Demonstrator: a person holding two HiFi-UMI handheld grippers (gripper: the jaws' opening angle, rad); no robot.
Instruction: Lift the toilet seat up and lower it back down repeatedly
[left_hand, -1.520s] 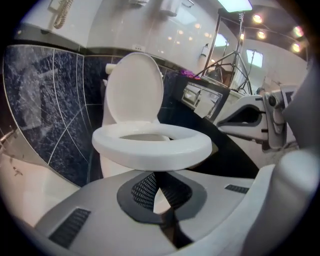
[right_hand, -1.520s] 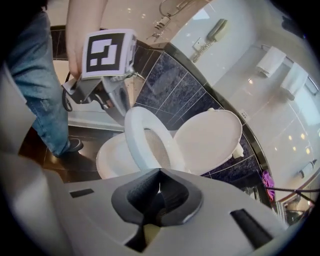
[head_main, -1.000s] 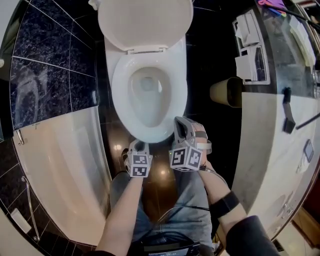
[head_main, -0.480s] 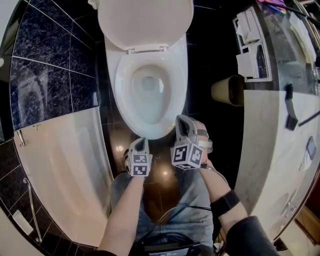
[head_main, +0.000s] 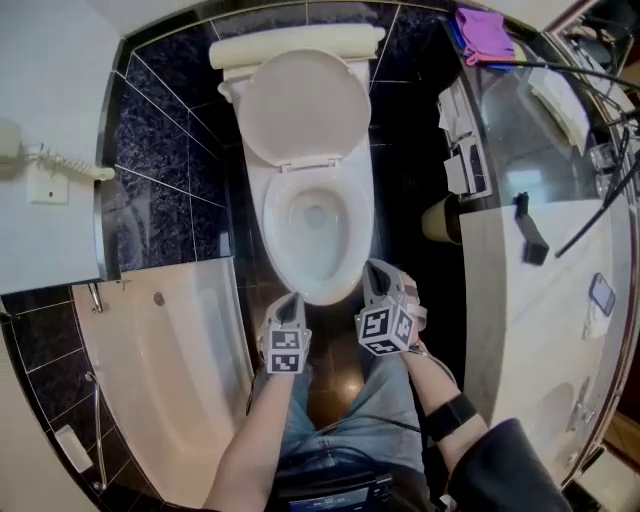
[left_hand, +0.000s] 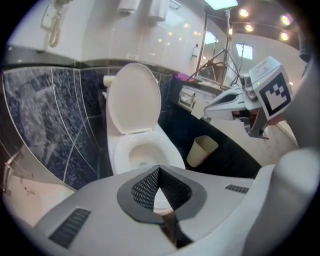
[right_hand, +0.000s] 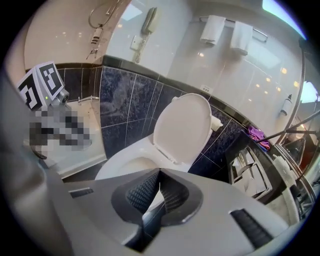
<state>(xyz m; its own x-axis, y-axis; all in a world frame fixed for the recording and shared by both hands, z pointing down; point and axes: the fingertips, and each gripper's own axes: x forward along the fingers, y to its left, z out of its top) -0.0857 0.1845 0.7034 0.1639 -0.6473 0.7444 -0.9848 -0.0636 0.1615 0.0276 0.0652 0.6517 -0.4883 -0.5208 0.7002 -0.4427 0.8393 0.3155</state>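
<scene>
Both have lifted away, clenched and empty: left hand-held gripper (head_main: 292, 298), right hand-held gripper (head_main: 376, 266). The upright white plastic toilet seat (head_main: 305, 105) looks rigid, light, slick; take its free edge.

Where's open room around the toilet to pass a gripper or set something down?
Free: narrow floor strip between toilet bowl and bathtub; pale counter stretch near the bin. Crowded: bin fills the gap right of the bowl; counter's far end is cluttered.

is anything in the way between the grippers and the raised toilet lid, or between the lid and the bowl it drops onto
Nothing visible. Only open air lies between the left gripper, the right gripper and the raised lid, and the bowl rim under it is bare.
</scene>
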